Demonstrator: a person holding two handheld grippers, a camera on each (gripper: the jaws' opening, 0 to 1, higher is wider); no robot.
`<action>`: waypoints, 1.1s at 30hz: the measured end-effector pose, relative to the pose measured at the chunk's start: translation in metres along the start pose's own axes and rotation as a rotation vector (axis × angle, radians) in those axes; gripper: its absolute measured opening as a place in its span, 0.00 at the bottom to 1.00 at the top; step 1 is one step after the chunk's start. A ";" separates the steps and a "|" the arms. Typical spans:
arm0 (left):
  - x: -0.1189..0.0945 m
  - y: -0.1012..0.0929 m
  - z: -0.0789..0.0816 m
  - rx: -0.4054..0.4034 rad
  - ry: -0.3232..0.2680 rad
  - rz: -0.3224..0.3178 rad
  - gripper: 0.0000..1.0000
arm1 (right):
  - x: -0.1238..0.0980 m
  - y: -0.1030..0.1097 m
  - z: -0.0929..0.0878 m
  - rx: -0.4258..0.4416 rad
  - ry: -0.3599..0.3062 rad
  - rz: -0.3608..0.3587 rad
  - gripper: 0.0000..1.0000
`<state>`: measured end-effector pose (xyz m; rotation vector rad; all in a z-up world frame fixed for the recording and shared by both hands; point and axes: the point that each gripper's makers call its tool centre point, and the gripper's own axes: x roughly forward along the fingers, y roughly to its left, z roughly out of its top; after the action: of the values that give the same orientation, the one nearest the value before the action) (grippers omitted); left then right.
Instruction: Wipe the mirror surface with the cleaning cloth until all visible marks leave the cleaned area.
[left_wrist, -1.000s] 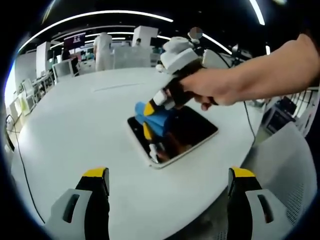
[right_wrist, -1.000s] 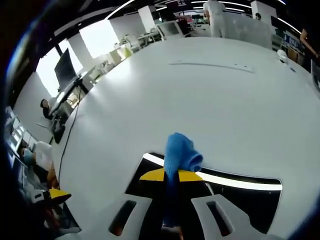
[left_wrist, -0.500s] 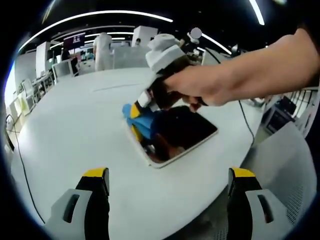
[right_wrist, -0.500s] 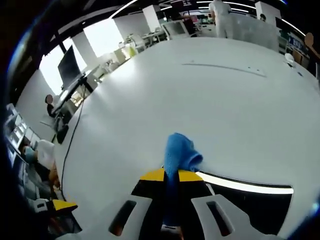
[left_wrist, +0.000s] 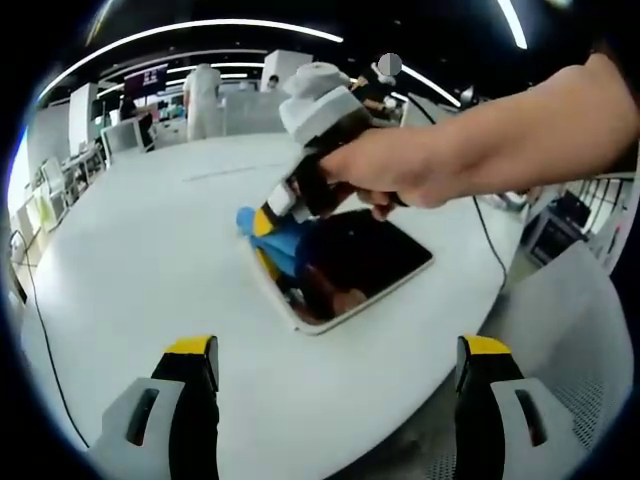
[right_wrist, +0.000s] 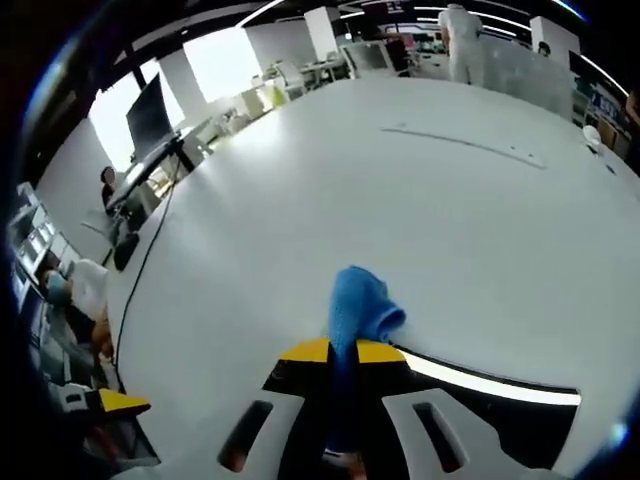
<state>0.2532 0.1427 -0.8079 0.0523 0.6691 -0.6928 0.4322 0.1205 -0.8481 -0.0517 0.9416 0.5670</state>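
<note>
One dark rectangular mirror (left_wrist: 352, 262) centre frame on white round tabletop (left_wrist: 150, 260). Right hand-held gripper (right_wrist: 343, 352) clamps one blue cleaning cloth (right_wrist: 358, 306) at mirror's left edge. Left hand-held gripper (left_wrist: 338, 360) wide, holding nothing.

A large round white surface (left_wrist: 150, 260) spreads across the left gripper view, with a thin seam line (left_wrist: 225, 173) at about eleven o'clock from its middle. A black cable (left_wrist: 40, 330) trails along its edge at nine o'clock. A pale mesh chair back (left_wrist: 575, 330) sits at four o'clock. Beyond the far edge, at eleven o'clock, a person in white (left_wrist: 203, 100) stands among office desks, under long ceiling light strips (left_wrist: 200, 28).

In the right gripper view, the same white surface (right_wrist: 420, 210) reaches toward twelve o'clock. A dark monitor (right_wrist: 150, 112) stands at ten o'clock beside bright windows (right_wrist: 215, 60). A person in white (right_wrist: 465, 40) stands at one o'clock.
</note>
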 end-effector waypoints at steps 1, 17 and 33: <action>0.000 0.000 0.000 -0.002 0.001 0.000 0.99 | 0.000 0.000 0.000 0.000 -0.001 0.001 0.02; 0.001 0.001 0.001 -0.005 -0.002 0.006 0.99 | -0.007 0.012 -0.014 -0.075 0.003 0.024 0.02; 0.001 0.000 0.001 -0.001 -0.003 0.004 0.99 | -0.018 0.024 -0.032 -0.042 0.005 0.056 0.02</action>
<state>0.2543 0.1423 -0.8080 0.0514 0.6660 -0.6886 0.3882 0.1241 -0.8482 -0.0647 0.9379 0.6391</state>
